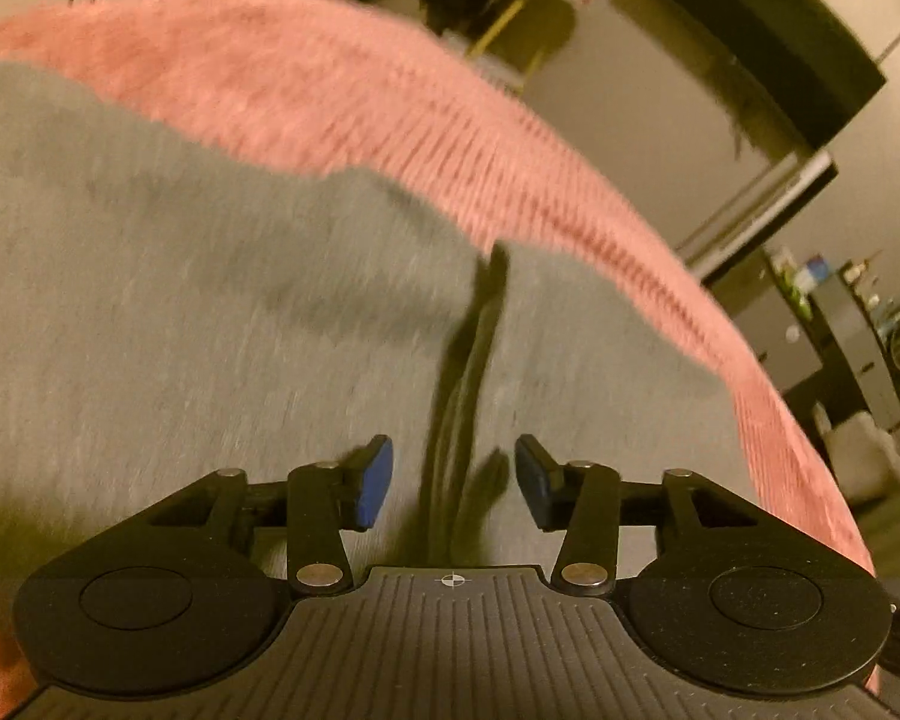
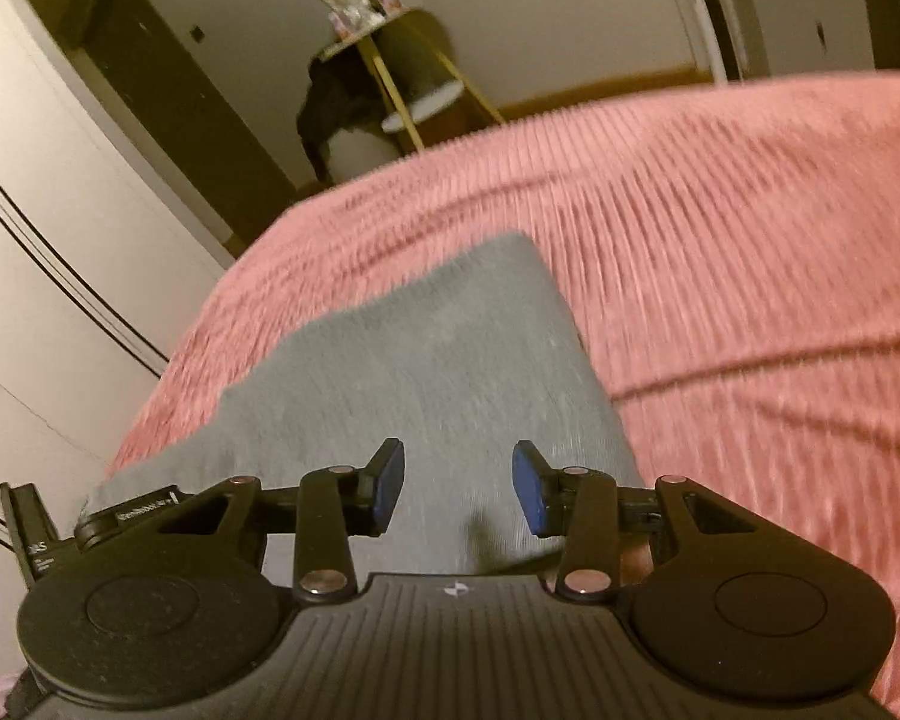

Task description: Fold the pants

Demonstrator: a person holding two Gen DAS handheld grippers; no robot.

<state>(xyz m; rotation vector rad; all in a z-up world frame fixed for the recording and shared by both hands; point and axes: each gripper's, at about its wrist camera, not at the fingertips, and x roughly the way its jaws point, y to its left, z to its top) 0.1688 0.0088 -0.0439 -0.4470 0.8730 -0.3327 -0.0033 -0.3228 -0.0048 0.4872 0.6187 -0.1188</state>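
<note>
Grey pants lie flat on a pink ribbed bedspread. In the left wrist view a dark crease or seam runs down the fabric toward my left gripper, which is open and empty just above the cloth. In the right wrist view the grey pants show as a folded slab with one corner pointing away over the bedspread. My right gripper is open and empty above the near end of the pants. Both views are motion-blurred.
The bed edge curves along the right of the left wrist view, with dark shelving beyond it. In the right wrist view a white wardrobe stands to the left and a small round side table with dark clothing stands past the bed.
</note>
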